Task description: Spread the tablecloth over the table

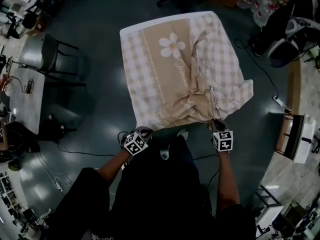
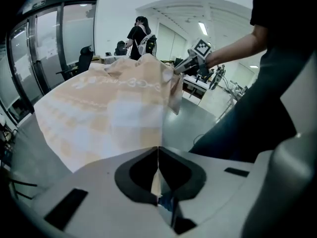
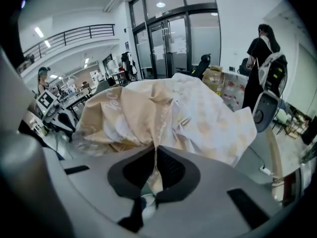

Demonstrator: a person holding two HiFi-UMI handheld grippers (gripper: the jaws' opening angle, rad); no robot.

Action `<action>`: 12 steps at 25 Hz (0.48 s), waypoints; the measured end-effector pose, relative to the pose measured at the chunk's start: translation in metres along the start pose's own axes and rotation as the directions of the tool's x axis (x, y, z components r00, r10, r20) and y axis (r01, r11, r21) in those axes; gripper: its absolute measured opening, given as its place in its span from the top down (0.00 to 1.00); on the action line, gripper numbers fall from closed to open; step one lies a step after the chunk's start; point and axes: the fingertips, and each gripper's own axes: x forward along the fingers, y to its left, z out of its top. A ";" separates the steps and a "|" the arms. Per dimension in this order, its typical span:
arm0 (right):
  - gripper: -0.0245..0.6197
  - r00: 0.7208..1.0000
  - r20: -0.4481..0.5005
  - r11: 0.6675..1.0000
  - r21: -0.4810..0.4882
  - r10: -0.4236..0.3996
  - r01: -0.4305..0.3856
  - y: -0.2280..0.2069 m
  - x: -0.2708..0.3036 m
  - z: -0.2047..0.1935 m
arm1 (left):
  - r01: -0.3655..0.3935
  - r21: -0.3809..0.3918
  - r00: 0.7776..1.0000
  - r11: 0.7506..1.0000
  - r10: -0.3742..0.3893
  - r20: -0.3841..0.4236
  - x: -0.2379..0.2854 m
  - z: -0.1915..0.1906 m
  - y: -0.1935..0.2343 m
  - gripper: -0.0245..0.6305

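A beige and white checked tablecloth [image 1: 180, 69] with a daisy print lies over a small square table [image 1: 129, 30], smooth at the far end and bunched along the near right. My left gripper [image 1: 142, 132] is shut on the cloth's near left edge; the fabric [image 2: 119, 108] runs out from between its pads [image 2: 141, 170]. My right gripper [image 1: 216, 125] is shut on the near right edge, where the cloth [image 3: 163, 113] is crumpled into folds. In the left gripper view the right gripper [image 2: 190, 61] shows at the cloth's far corner. A bare white strip of table shows at the far left.
A dark chair [image 1: 50, 56] and a grey desk [image 1: 25, 96] stand to the left. Cables [image 1: 75, 151] trail on the dark floor. A white cabinet [image 1: 295, 136] stands at the right, an office chair [image 1: 290, 39] at the far right. A person [image 3: 260, 58] stands beyond the table.
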 end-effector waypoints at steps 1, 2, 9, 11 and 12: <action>0.92 0.999 -0.028 0.999 0.019 0.027 -0.027 0.004 -0.002 -0.015 | 0.002 -0.010 1.000 1.000 -0.001 0.014 0.004 0.003 -0.002 0.93; 0.92 0.997 -0.068 0.999 0.033 0.045 -0.042 0.008 -0.001 -0.034 | 0.001 -0.032 0.999 0.999 0.000 0.035 0.008 0.008 -0.003 0.93; 0.70 0.999 0.053 0.990 0.138 -0.004 -0.003 0.021 -0.010 -0.017 | -0.103 -0.176 0.979 0.979 0.132 0.158 -0.006 0.048 0.074 0.93; 0.70 0.983 0.185 0.986 0.160 0.017 -0.047 0.041 -0.019 0.033 | -0.153 -0.192 0.973 0.969 0.182 0.144 -0.020 0.052 0.110 0.93; 0.71 0.973 0.228 0.984 0.162 0.042 -0.080 0.054 -0.018 0.053 | -0.175 -0.190 0.970 0.966 0.202 0.135 -0.023 0.054 0.127 0.93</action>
